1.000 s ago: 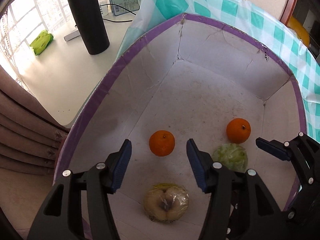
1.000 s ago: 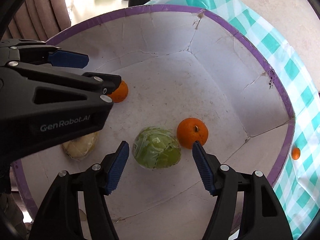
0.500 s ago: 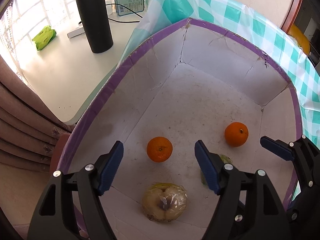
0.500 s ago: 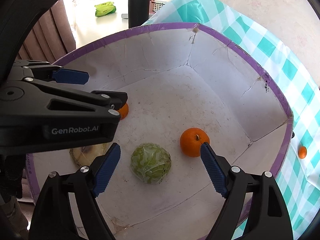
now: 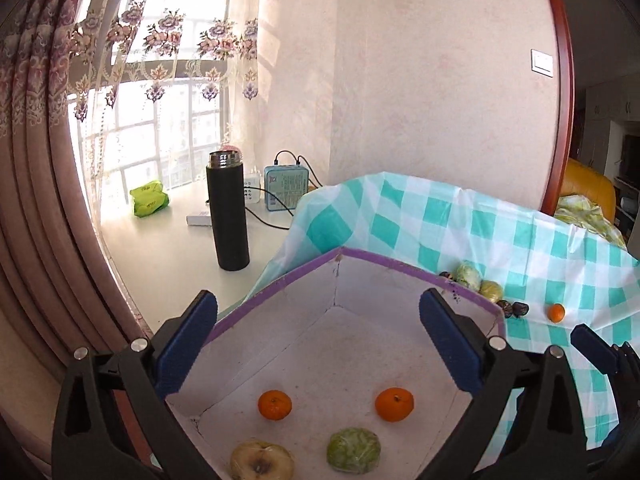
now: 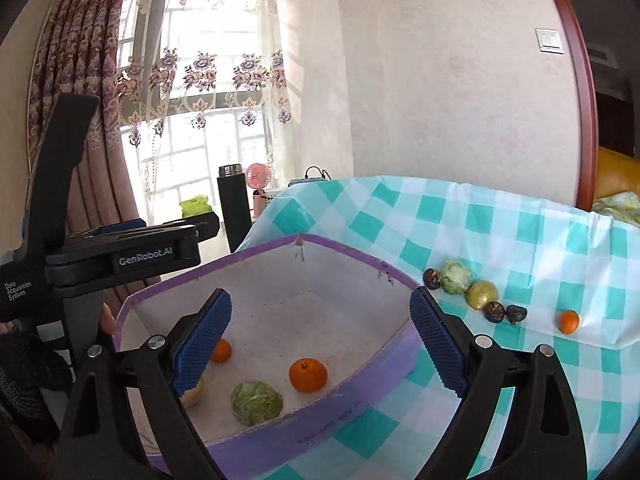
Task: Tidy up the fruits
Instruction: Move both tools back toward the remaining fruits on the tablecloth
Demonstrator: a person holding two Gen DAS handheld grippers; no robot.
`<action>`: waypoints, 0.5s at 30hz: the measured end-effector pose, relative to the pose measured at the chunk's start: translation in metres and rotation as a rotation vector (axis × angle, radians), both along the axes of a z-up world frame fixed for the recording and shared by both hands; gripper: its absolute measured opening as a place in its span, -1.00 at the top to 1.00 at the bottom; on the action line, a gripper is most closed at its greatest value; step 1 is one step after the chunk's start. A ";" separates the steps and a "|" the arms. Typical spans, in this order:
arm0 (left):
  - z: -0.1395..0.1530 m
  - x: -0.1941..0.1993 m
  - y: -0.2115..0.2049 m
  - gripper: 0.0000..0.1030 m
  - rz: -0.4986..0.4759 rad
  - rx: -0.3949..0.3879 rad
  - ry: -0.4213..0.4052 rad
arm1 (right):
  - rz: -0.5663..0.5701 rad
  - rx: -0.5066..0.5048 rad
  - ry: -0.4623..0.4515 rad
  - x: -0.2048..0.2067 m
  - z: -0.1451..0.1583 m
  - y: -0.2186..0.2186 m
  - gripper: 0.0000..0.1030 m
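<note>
Checked tablecloth; left gripper reads "GenRobot.AI".

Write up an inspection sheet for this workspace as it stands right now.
Surface: checked tablecloth over the table; white sill to its left.
Job's things: purple-rimmed box holds two oranges, a wrapped green fruit and a wrapped pale fruit. Left on the cloth: a row of fruit, some green, some dark, and a small orange.
Clutter: black flask, green packet, blue tin, pink fan.
Grippers: left gripper and right gripper both open, empty, above the box.
Cables: black lead runs from the tin across the sill.
Surroundings: window, floral curtains, wall switch.
</note>
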State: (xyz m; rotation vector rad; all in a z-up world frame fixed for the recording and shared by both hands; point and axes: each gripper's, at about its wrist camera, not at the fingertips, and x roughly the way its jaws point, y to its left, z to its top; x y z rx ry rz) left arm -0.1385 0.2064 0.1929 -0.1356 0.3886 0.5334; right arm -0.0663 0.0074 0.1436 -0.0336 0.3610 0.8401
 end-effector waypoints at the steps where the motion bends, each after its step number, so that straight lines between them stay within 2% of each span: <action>1: 0.007 0.001 -0.017 -0.97 -0.042 0.028 -0.031 | -0.041 0.021 0.008 0.008 -0.002 -0.016 -0.70; 5: 0.018 0.004 -0.091 -0.97 -0.225 0.129 -0.164 | -0.205 0.038 0.080 0.045 -0.019 -0.076 -0.71; 7: 0.015 0.010 -0.128 -0.97 -0.334 0.170 -0.194 | -0.288 0.027 0.120 0.064 -0.033 -0.100 -0.71; 10: -0.005 0.035 -0.174 -0.97 -0.500 0.158 -0.133 | -0.392 0.006 0.184 0.092 -0.056 -0.133 -0.71; 12: -0.030 0.056 -0.195 -0.97 -0.589 0.097 -0.073 | -0.456 0.002 0.226 0.106 -0.070 -0.155 -0.71; 15: -0.073 0.097 -0.210 -0.97 -0.642 -0.025 0.060 | -0.540 -0.007 0.271 0.124 -0.088 -0.178 -0.71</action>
